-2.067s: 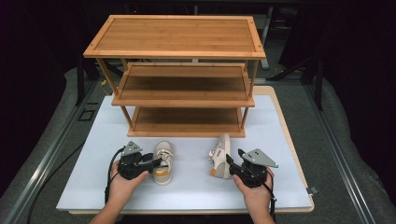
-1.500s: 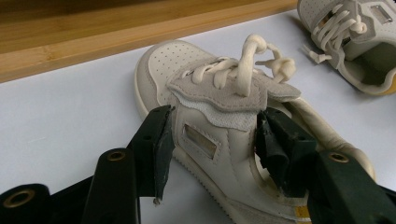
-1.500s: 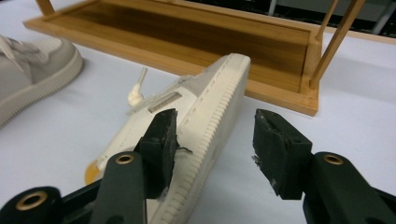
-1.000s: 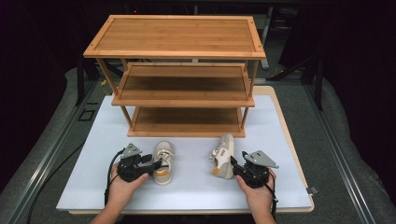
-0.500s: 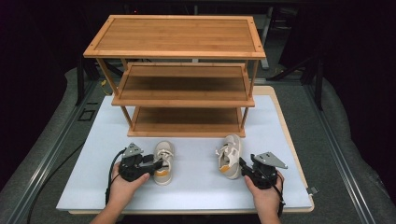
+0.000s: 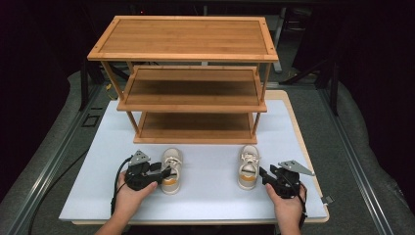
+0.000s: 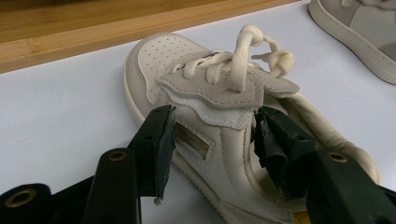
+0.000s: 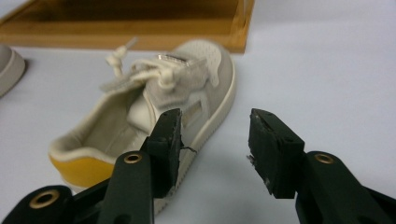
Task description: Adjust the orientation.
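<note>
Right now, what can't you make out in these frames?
- Left shoe heel: left gripper view, cut off by the bottom edge and behind the right-hand jaw.
- Right shoe far side: right gripper view, hidden by the shoe itself.
- Left gripper jaw contact: high view, too small.
- Rack bottom shelf's rear: high view, under the middle shelf.

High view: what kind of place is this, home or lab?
Likely a lab data-collection station, not a home: a white mat on a table, dark surroundings, metal rails alongside, and a bare wooden shoe rack staged with two small shoes.
</note>
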Motion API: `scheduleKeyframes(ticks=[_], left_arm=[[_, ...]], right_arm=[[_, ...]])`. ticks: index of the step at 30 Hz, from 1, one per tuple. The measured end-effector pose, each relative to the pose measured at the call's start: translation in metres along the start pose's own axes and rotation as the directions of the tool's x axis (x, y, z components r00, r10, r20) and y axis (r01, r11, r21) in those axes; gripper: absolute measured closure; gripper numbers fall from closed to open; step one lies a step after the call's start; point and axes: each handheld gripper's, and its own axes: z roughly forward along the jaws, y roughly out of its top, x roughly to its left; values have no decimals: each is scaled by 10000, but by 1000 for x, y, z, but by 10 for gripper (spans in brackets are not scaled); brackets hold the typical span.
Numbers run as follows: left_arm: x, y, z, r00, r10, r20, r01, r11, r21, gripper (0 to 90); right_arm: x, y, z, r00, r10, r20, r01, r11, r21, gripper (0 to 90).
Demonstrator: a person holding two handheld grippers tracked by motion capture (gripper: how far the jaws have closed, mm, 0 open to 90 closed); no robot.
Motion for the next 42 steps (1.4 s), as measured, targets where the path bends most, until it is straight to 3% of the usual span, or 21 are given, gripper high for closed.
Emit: scheduleKeyframes(ticks=[2,3,6,8,18,20,24,26,30,36,42], left_arm=[[0,0,0,10000,-55,-14,55,10000,-13,473],[0,0,0,10000,-57,-47,57,10000,-4,480],[0,0,1,9999,-39,-98,39,10000,-14,485],[-1,0,1,9999,-30,-144,30,10000,-1,492],[-2,1,4,9991,-166,-398,172,9997,148,539],[-2,2,4,9991,-191,-388,197,9997,152,561],[-5,4,7,9995,-226,-239,227,9997,61,584],[-7,4,8,9995,-228,-225,229,9997,68,584],[-11,5,11,9995,-282,-157,283,9996,61,584],[-21,8,17,9996,-276,35,275,9994,207,581],[-29,12,22,9994,-338,42,337,9991,259,578]], right_arm=[[5,3,-5,9991,-166,-379,148,9988,-467,545],[14,4,-7,9993,-341,-160,330,9972,-673,541],[19,4,-1,9967,-574,-575,546,9973,-485,534],[23,1,7,9967,-601,-538,591,9980,-213,537],[22,3,27,9997,-71,-247,77,9997,231,538],[20,3,27,9994,146,-311,-140,9997,222,588],[17,3,27,9967,595,-552,-581,9979,274,602],[20,3,27,9967,570,-581,-556,9981,247,609],[31,3,28,9937,403,-1049,-367,9987,363,634],[66,1,33,9867,-381,-1582,462,9978,476,639],[81,5,43,9798,-391,-1960,516,9969,591,640]])
